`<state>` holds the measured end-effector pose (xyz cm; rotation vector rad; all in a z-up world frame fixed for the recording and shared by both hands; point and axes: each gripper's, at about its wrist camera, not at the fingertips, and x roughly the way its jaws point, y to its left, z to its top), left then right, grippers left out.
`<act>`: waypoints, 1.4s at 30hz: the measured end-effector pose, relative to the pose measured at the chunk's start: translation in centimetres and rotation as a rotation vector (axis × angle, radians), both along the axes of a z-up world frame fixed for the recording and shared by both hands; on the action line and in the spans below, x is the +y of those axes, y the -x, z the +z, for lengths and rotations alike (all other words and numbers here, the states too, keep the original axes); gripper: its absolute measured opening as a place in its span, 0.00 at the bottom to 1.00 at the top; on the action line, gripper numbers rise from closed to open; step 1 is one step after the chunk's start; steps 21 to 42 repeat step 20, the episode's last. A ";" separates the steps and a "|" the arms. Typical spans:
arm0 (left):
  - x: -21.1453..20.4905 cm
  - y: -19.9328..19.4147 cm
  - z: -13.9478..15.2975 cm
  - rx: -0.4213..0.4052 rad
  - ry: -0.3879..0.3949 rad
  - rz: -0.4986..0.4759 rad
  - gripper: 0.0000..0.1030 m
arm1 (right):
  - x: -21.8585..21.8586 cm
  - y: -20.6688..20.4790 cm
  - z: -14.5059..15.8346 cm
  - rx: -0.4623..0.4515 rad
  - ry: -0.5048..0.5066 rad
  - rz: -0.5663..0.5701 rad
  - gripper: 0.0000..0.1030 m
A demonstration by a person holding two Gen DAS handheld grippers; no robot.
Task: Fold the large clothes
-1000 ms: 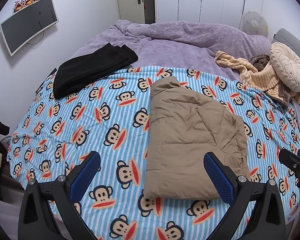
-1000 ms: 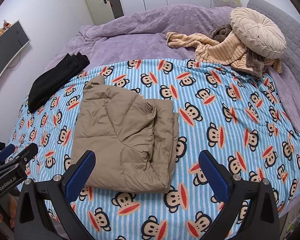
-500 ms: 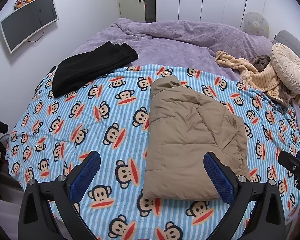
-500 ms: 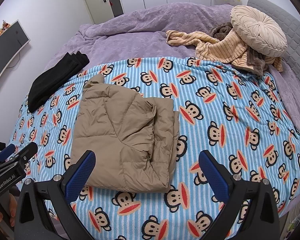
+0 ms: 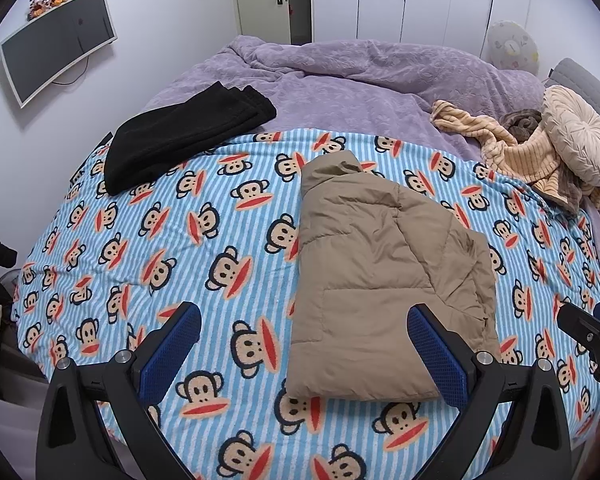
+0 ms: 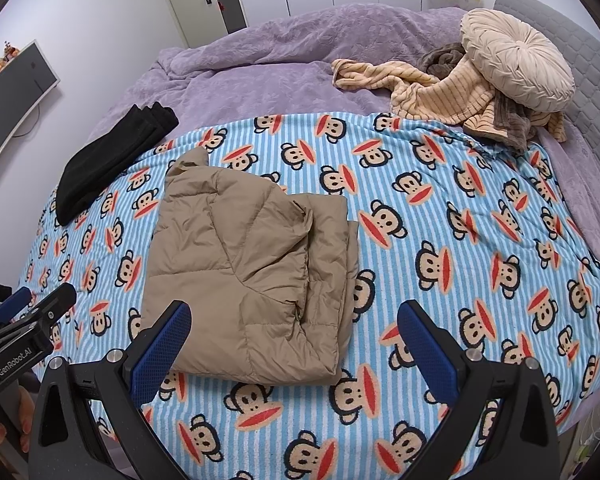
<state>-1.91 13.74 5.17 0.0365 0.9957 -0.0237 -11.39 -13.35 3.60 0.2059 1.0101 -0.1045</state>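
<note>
A tan puffy jacket point(image 5: 384, 280) lies folded on the bed. It rests on a blue striped blanket point(image 5: 204, 240) with monkey faces all over it. The jacket sits near the front edge of the bed, about in the middle from side to side. Its collar end points toward the far side of the bed. Its layers are stacked up, and the loose edges show on its right side point(image 6: 328, 264).

The left gripper point(image 5: 304, 354) hangs over the front edge of the bed with its fingers spread wide. It holds nothing. Its right finger point(image 5: 436, 356) is in front of the near corner of the jacket, but I cannot tell if it touches. The right gripper point(image 6: 294, 354) is also spread wide and holds nothing. It hangs over the front edge too, with its left finger point(image 6: 160, 354) in front of the near edge of the jacket.

A black folded cloth point(image 5: 180, 132) lies by the far left edge of the blanket, well apart from the jacket. A purple cover point(image 5: 360, 76) fills the far part of the bed. By the right side lie a striped tan cloth point(image 6: 436, 92) and a round cream pillow point(image 6: 516, 64) on top of it. A screen point(image 5: 56, 42) hangs on the left wall.
</note>
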 end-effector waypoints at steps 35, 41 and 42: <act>0.6 -0.2 0.1 -0.008 0.011 0.013 1.00 | -0.3 -0.2 0.1 0.003 -0.003 0.007 0.99; 0.6 -0.2 0.1 -0.008 0.011 0.013 1.00 | -0.3 -0.2 0.1 0.003 -0.003 0.007 0.99; 0.6 -0.2 0.1 -0.008 0.011 0.013 1.00 | -0.3 -0.2 0.1 0.003 -0.003 0.007 0.99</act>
